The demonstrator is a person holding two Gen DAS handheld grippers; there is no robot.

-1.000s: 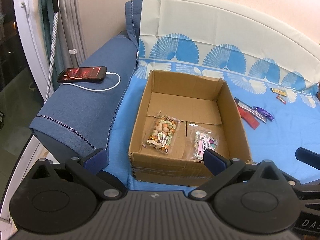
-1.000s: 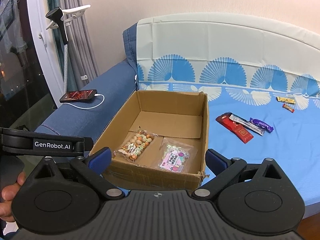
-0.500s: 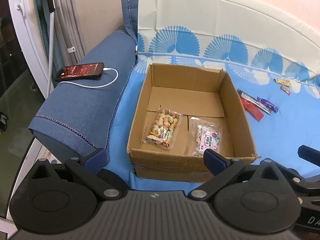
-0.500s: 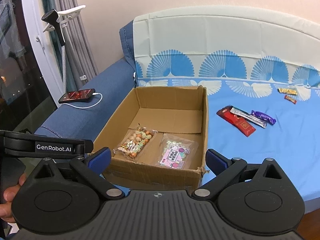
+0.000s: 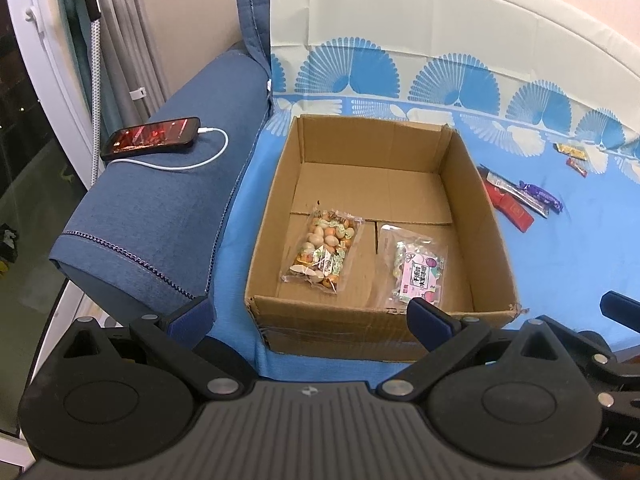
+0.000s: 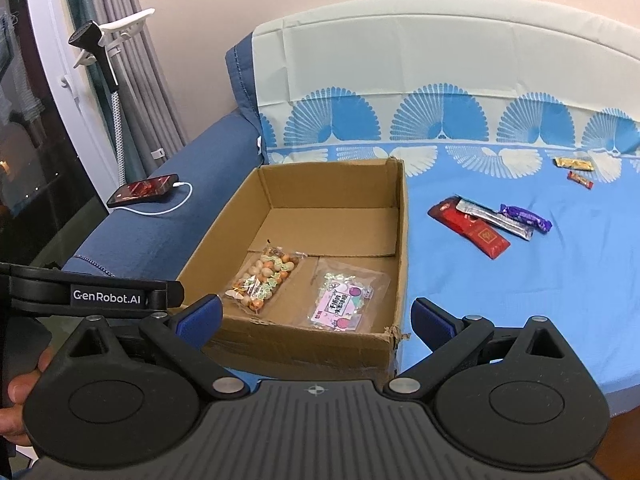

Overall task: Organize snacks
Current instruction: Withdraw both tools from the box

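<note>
An open cardboard box [image 5: 484, 216] [image 6: 400, 240] sits on the blue sofa cover. Inside lie a clear bag of round nut snacks [image 5: 324, 250] [image 6: 262, 278] and a pink-labelled candy bag [image 5: 418, 272] [image 6: 344, 300]. To the box's right on the cover lie a red packet [image 6: 470, 232] [image 5: 510, 208], a silver stick [image 6: 496, 218] and a purple bar [image 6: 524, 218] [image 5: 542, 196]. Two small wrappers [image 6: 574, 164] [image 5: 572, 152] lie farther back. My left gripper [image 5: 308, 318] and right gripper [image 6: 316, 320] both hang open and empty in front of the box's near wall.
A phone [image 5: 152, 138] [image 6: 144, 191] on a white charging cable rests on the blue sofa arm at the left. A clip stand [image 6: 108, 44] and curtains stand by the window. A hand [image 6: 20, 392] holds the left gripper's body at the lower left.
Both grippers have drawn back and risen a little, so the box looks slightly farther and more from above. Nothing in the box or on the sofa moved.
</note>
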